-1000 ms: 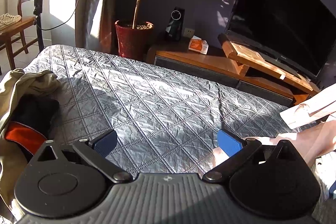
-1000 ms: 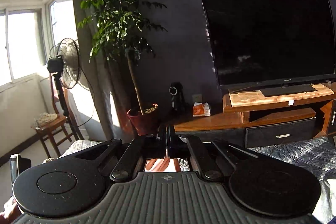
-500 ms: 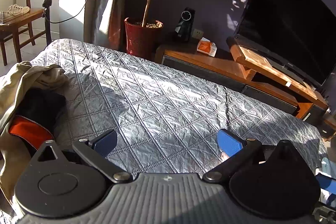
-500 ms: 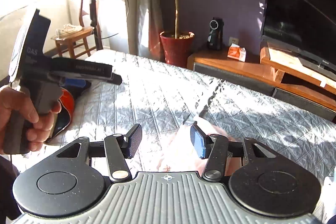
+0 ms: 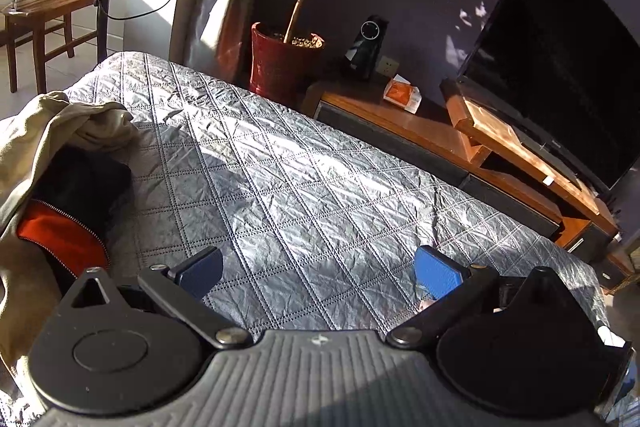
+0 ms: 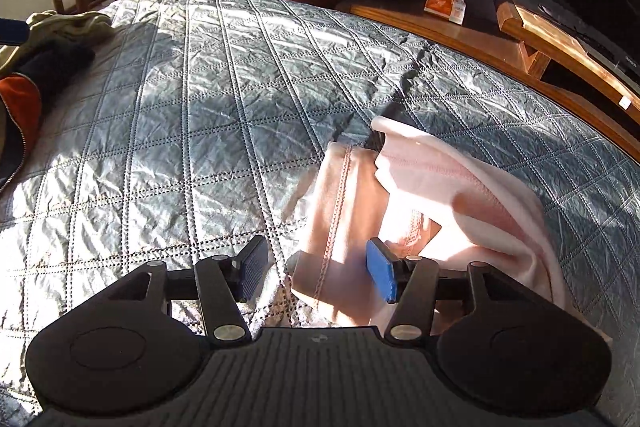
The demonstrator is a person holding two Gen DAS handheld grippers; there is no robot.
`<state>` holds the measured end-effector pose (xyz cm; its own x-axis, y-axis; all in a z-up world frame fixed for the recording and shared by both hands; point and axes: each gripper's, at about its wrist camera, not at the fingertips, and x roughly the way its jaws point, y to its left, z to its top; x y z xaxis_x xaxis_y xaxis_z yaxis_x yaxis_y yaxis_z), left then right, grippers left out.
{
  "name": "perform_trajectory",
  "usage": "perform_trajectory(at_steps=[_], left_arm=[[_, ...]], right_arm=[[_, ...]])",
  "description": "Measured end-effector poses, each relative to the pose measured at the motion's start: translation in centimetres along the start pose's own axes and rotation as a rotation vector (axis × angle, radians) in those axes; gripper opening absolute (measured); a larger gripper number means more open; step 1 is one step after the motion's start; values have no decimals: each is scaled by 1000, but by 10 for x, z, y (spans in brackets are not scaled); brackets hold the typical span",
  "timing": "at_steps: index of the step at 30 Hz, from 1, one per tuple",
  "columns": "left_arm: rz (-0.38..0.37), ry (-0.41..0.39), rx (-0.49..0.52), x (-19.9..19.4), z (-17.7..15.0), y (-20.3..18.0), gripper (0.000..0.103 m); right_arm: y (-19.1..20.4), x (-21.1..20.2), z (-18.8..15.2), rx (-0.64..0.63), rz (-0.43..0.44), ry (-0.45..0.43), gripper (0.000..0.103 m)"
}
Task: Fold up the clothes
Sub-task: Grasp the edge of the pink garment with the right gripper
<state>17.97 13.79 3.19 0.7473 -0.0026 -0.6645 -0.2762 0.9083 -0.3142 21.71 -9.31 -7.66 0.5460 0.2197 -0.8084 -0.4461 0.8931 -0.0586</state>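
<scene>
The right gripper (image 6: 316,269) has dropped from facing the television to just above the quilted bed (image 6: 200,131), its jaws closing around a seamed fold of the one pink garment (image 6: 440,195), pads not yet pressing. The left gripper (image 5: 318,273) has barely shifted, jaws wide apart, empty. One heap of clothes (image 5: 60,187) lies at the bed's left edge.

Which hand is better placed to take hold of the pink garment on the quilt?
Right. The right gripper has the pink garment between its closing jaws. The left gripper hangs open over bare quilt, nearer the khaki jacket.
</scene>
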Motion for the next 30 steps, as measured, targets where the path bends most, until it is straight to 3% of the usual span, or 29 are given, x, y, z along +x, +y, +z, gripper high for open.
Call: perform_trajectory(at_steps=[3, 9, 11, 13, 15, 17, 19, 20, 21, 26, 30], left_arm=[[2, -2, -8, -1, 2, 4, 102], [17, -12, -44, -2, 8, 13, 102], [31, -15, -58, -2, 9, 16, 102], [48, -19, -74, -3, 10, 20, 102], [66, -24, -95, -3, 11, 24, 102], [81, -27, -129, -4, 13, 30, 102], [92, -27, -155, -4, 13, 36, 102], [96, -28, -163, -4, 13, 38, 102], [99, -27, -167, -4, 14, 39, 102], [104, -19, -168, -3, 16, 41, 102], [107, -15, -154, -2, 16, 40, 102]], right_arm=[[-11, -5, 5, 63, 18, -28, 13], [-39, -63, 47, 329, 253, -226, 8], [-42, -92, 70, 395, 355, -324, 1], [-43, -131, 92, 432, 440, -445, 0], [-43, -170, 108, 424, 478, -557, 0], [-40, -199, 116, 354, 428, -621, 0], [-34, -201, 118, 258, 370, -576, 21], [-32, -193, 118, 208, 354, -515, 58], [-28, -183, 111, 173, 329, -476, 87], [12, -119, 56, -22, 178, -262, 82], [63, -82, 20, -183, 170, -180, 82]])
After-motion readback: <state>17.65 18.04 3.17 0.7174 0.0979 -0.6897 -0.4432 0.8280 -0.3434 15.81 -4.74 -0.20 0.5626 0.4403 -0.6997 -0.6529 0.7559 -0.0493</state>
